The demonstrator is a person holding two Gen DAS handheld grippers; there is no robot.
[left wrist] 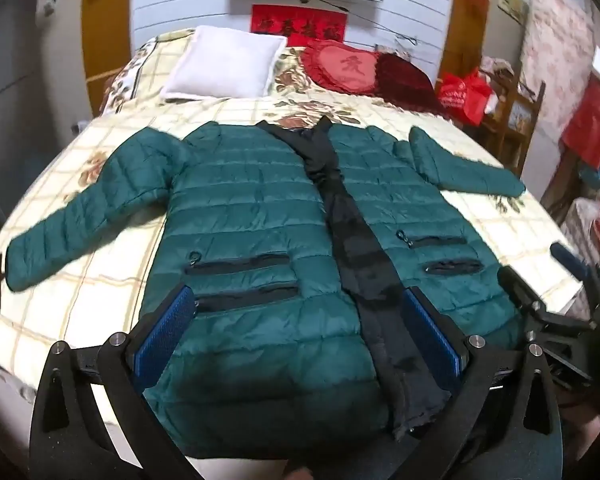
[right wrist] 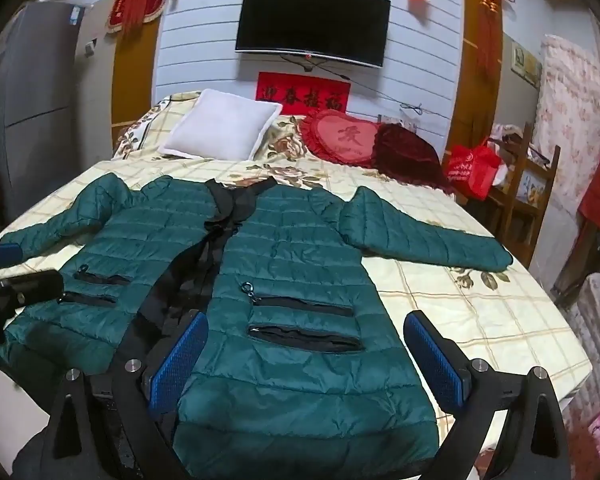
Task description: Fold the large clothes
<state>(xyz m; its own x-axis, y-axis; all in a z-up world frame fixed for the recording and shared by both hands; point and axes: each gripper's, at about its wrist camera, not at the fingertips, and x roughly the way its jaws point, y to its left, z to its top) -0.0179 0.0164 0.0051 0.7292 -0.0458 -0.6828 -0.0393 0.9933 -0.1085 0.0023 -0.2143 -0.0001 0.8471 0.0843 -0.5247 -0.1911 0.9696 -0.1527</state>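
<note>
A long dark green quilted coat point(left wrist: 260, 208) lies flat and face up on the bed, front open with the black lining showing down the middle, both sleeves spread out to the sides. It also shows in the right wrist view point(right wrist: 300, 248). My left gripper point(left wrist: 300, 316) is open and empty above the coat's left front panel near the hem. My right gripper point(right wrist: 306, 344) is open and empty above the right front panel, over the zip pockets point(right wrist: 304, 320). The right gripper shows at the right edge of the left wrist view point(left wrist: 540, 304).
The bed point(left wrist: 512, 224) has a cream floral checked cover. A white pillow point(left wrist: 224, 62) and a red heart cushion point(left wrist: 348, 66) lie at its head. A red bag point(right wrist: 472, 170) and a wooden chair point(right wrist: 532, 184) stand at the right. A TV point(right wrist: 312, 36) hangs on the wall.
</note>
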